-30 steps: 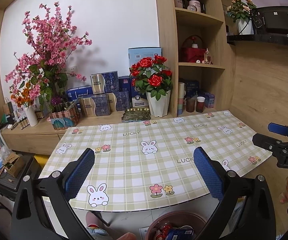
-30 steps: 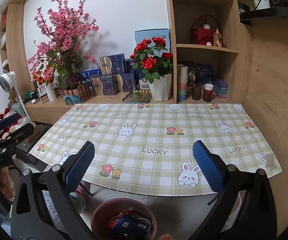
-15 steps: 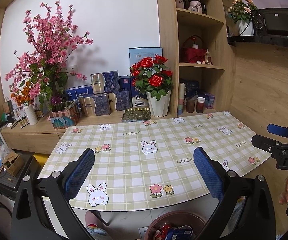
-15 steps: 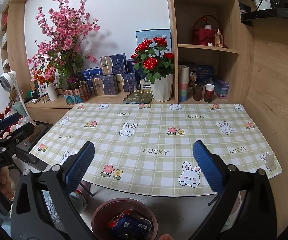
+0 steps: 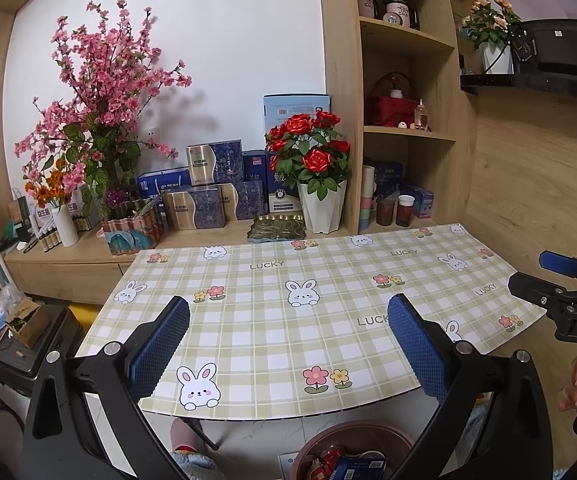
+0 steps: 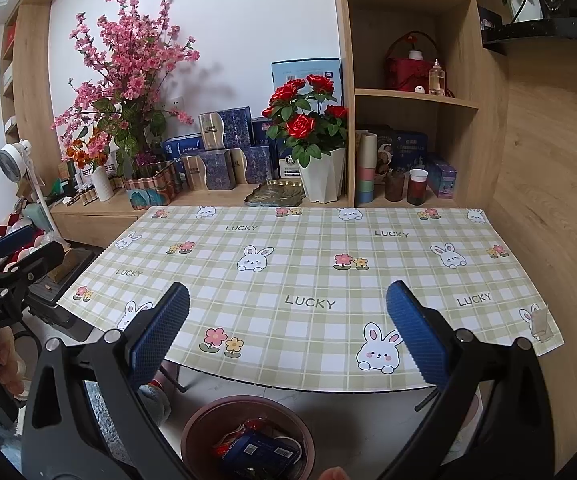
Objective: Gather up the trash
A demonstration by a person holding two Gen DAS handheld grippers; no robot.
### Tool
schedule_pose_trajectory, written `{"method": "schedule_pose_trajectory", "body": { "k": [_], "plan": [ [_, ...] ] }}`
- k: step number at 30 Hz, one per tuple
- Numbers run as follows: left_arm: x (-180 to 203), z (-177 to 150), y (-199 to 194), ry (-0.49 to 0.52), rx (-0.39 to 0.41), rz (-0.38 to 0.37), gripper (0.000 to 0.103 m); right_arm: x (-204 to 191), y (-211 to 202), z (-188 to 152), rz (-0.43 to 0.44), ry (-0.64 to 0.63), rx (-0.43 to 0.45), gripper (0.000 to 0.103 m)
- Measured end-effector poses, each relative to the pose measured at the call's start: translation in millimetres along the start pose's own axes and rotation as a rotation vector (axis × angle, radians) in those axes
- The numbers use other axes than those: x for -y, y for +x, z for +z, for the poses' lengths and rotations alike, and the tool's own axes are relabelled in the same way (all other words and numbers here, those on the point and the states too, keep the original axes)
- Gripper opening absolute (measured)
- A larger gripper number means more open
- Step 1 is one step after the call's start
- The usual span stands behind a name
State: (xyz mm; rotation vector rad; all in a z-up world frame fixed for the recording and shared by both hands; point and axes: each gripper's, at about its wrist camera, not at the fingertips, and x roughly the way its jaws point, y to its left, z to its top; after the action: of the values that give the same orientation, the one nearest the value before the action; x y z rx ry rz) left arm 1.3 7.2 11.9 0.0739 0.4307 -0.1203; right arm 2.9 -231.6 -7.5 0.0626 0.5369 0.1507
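I am looking across a table under a green checked tablecloth (image 6: 308,280) printed with rabbits, flowers and the word LUCKY. My left gripper (image 5: 288,344) is hovering over its near edge with fingers spread wide, gripping nothing; my right gripper (image 6: 288,332) is doing likewise. The trash is sitting in a brown round bin (image 6: 248,436) on the pale floor below the table's front edge (a blue packet (image 6: 260,450) and red wrappers are lying inside). Behind the table, a wooden sideboard (image 5: 84,260) is carrying a pink blossom arrangement (image 5: 100,92), blue gift boxes (image 5: 212,184) and a white pot of red roses (image 6: 308,120), beside open wooden shelves (image 6: 408,96).
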Motion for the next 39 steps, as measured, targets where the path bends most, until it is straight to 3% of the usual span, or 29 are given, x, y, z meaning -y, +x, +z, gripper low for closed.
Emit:
{"method": "schedule_pose_trajectory", "body": {
  "k": [39],
  "plan": [
    [-10.7,-6.5,-2.9,-0.012,-0.009,0.02,0.097,2.4,-1.0,-3.7,-0.006,-0.002,0.005,0.097]
  ]
}}
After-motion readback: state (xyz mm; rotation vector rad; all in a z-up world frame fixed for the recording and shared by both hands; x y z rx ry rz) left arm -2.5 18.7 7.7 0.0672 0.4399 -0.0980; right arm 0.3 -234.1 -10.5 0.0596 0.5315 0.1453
